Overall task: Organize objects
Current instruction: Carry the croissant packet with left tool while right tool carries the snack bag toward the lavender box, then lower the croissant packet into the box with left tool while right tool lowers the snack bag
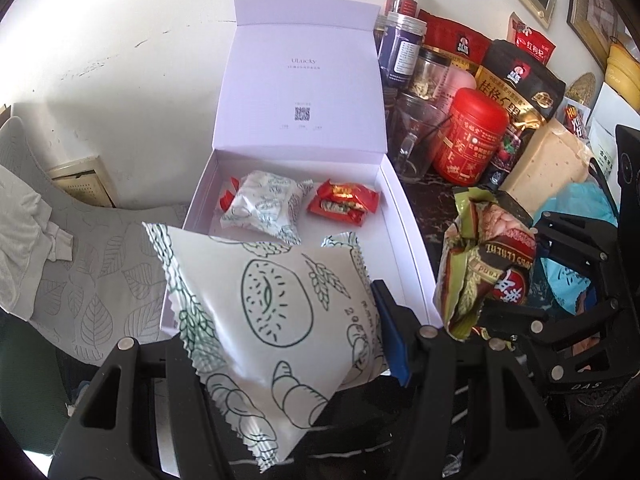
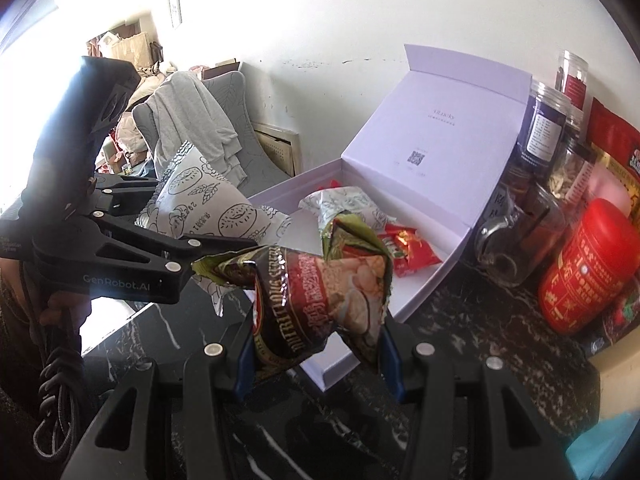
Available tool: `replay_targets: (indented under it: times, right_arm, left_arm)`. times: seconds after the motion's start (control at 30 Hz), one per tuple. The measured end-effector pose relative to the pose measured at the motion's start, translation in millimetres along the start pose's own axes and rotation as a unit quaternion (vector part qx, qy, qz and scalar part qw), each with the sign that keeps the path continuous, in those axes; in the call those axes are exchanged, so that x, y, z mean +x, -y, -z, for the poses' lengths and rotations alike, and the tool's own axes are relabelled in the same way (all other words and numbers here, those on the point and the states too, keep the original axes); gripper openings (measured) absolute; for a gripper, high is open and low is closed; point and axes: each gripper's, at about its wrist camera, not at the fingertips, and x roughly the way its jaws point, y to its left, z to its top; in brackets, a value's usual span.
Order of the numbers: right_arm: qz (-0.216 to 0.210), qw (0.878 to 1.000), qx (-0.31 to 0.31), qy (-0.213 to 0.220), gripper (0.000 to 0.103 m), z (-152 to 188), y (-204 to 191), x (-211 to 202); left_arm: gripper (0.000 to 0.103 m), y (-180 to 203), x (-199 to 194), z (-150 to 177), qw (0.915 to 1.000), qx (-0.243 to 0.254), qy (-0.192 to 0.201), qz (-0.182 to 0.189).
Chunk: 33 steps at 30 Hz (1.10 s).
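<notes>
My left gripper (image 1: pixel 288 340) is shut on a white packet (image 1: pixel 272 304) printed with green bread drawings, held over the near edge of the open white box (image 1: pixel 404 208). My right gripper (image 2: pixel 316 356) is shut on a crumpled red and green snack bag (image 2: pixel 324 288), held above the box's near corner (image 2: pixel 424 292). On the box floor lie another white packet (image 1: pixel 264 208) and a red packet (image 1: pixel 344 202). The lid stands upright at the back. Each gripper shows in the other's view: the left gripper (image 2: pixel 188 216) and the right gripper (image 1: pixel 516 268).
To the right of the box, the dark marble counter (image 2: pixel 460 360) is crowded with a red tin (image 1: pixel 472 140), a glass mug (image 1: pixel 416 144), clear jars (image 1: pixel 400 48) and snack bags (image 1: pixel 520 84). A leaf-patterned chair (image 1: pixel 100 272) with cloth draped on it stands left.
</notes>
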Motion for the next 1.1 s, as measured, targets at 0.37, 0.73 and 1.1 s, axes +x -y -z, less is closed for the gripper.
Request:
replay_targets:
  times: [0.37,0.73,1.1]
  right_arm:
    - [0.005,1.0,-0.007,0.025,0.052,-38,27,17]
    - [-0.005,0.999,0.003,0.038,0.052,-61,54,52]
    - [-0.012,1.0,0.002,0.007,0.052,-51,72,90]
  left_arm:
    - [0.057,-15,26,-37,0.9998,0.001,0.018,-0.01]
    - [0.057,-20,62,-51,0.9988,0.029,0.016,-0.036]
    - [0.057,-23,104,-43,0.9976,0.037,-0.017,-0.056]
